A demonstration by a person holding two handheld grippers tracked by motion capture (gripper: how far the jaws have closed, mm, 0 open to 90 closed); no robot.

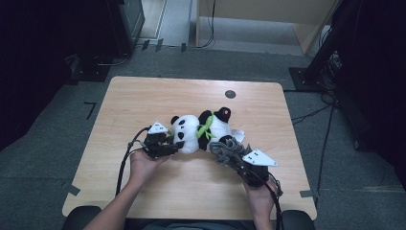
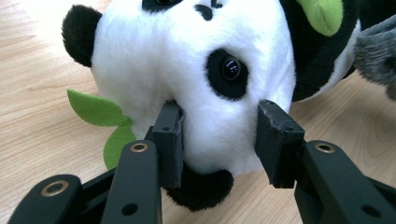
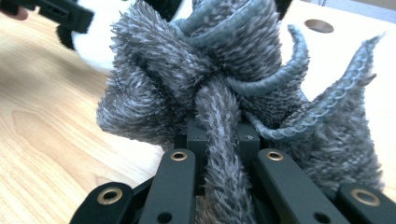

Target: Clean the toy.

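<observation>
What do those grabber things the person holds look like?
Both grippers, left and right, are black, each with two blocky jaws on arms with brass-ringed holes. Each carries a grey three-cornered plate on top and trails a black cable. The person's forearms are bare, with no sleeves.

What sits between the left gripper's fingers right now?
The panda plush's white head: in the left gripper view both fingers of the left gripper flank its cheek, the left one pressing in, the right touching or nearly.

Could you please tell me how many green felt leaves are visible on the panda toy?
3: two by the panda's head, leaves and; a third at its neck. More may be hidden.
</observation>
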